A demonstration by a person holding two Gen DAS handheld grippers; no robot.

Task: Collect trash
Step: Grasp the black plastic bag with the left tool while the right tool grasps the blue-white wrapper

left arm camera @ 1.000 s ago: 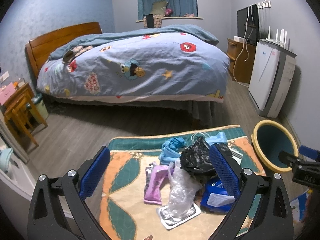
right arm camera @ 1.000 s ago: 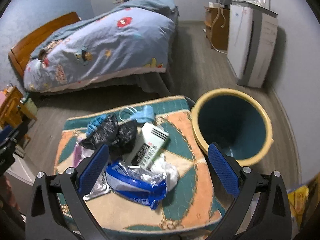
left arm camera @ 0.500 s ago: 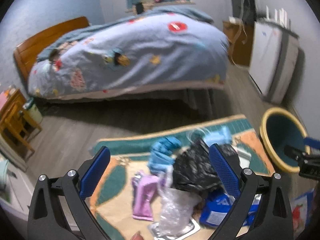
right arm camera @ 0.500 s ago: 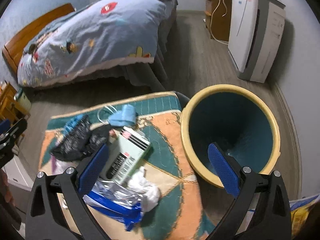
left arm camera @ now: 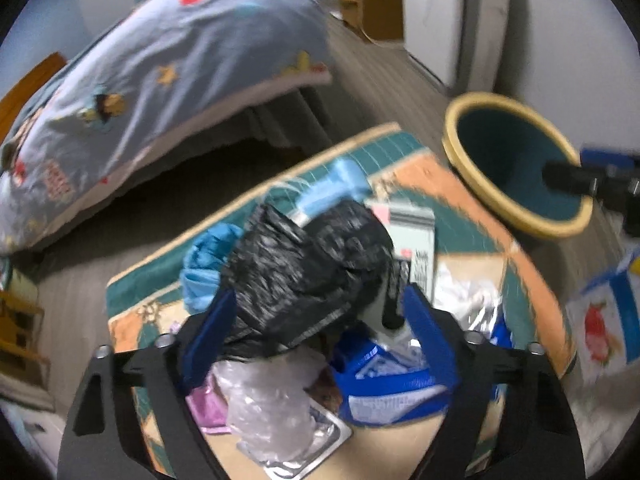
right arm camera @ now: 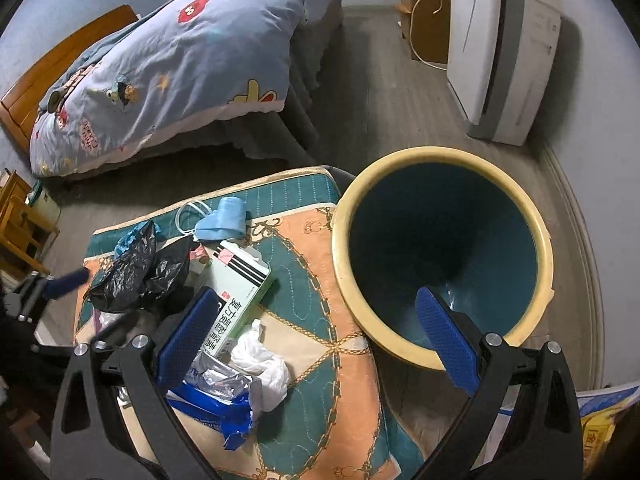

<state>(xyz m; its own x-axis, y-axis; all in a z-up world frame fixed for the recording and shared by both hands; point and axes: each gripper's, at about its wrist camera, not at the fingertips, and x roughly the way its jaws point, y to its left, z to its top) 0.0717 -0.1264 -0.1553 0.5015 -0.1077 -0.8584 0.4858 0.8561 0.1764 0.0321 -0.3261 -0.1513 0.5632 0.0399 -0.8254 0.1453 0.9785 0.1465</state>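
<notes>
Trash lies piled on a patterned orange-and-green mat (right arm camera: 344, 400): a crumpled black plastic bag (left arm camera: 308, 264), a white-and-green carton (right arm camera: 236, 292), a blue face mask (right arm camera: 222, 222), a white tissue (right arm camera: 264, 368), a blue-and-silver wrapper (right arm camera: 216, 396) and clear plastic (left arm camera: 272, 400). My left gripper (left arm camera: 318, 296) hangs low over the black bag, its jaws closing with the bag between them; a gap still shows at the right pad. My right gripper (right arm camera: 314, 298) stands open and holds nothing, over the mat beside the yellow-rimmed teal bin (right arm camera: 340, 240).
A bed with a blue cartoon quilt (right arm camera: 180, 60) fills the far left. A white air purifier (right arm camera: 492, 60) and a wooden cabinet (right arm camera: 424, 20) stand along the right wall. Wooden furniture (right arm camera: 20, 224) is at the left edge, and a printed bag (left arm camera: 600, 320) lies right of the mat.
My left gripper dropped and rolled toward the black bag, and its jaws have narrowed around it. My right gripper drifted toward the bin, which now looks larger.
</notes>
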